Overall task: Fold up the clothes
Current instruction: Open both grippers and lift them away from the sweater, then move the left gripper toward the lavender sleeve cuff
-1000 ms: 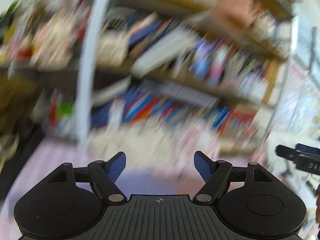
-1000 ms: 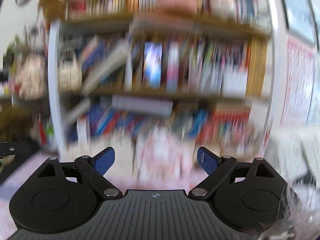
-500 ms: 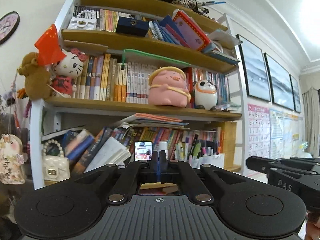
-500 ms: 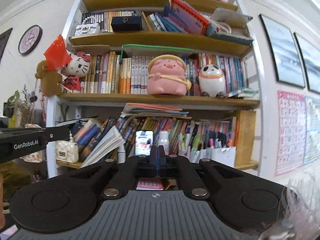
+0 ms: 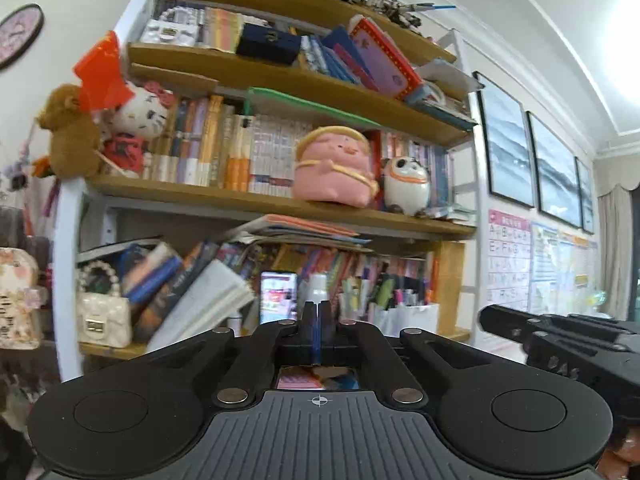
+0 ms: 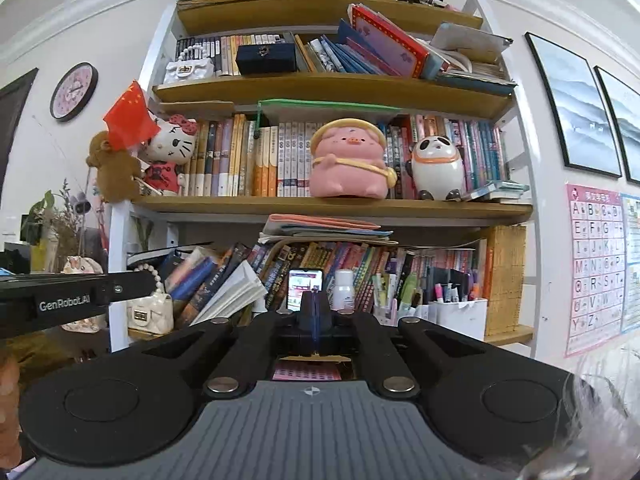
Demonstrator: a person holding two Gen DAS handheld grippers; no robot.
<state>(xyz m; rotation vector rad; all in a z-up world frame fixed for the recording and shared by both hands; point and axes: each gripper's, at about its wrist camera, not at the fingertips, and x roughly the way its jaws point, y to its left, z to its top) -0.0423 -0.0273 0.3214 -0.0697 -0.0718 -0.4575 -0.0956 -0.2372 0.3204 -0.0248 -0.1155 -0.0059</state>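
Note:
No clothes show in either view. My left gripper (image 5: 319,320) is shut with nothing between its blue pads, raised and pointing at a bookshelf. My right gripper (image 6: 316,312) is also shut and empty, pointing at the same shelf. The right gripper's body shows at the right edge of the left wrist view (image 5: 560,340). The left gripper's body shows at the left edge of the right wrist view (image 6: 60,300). A bit of pale fuzzy material (image 6: 600,420) shows at the lower right of the right wrist view, blurred.
A tall bookshelf (image 6: 332,208) stands ahead, full of books, a pink pig figure (image 6: 348,160), a panda figure (image 6: 438,168) and plush toys. A phone (image 6: 305,288) leans on the lower shelf. Framed pictures (image 5: 506,144) and posters hang on the right wall.
Both grippers went from open a second ago to shut. Both views swung up from a blurred lower aim and now hold nearly still on the bookshelf.

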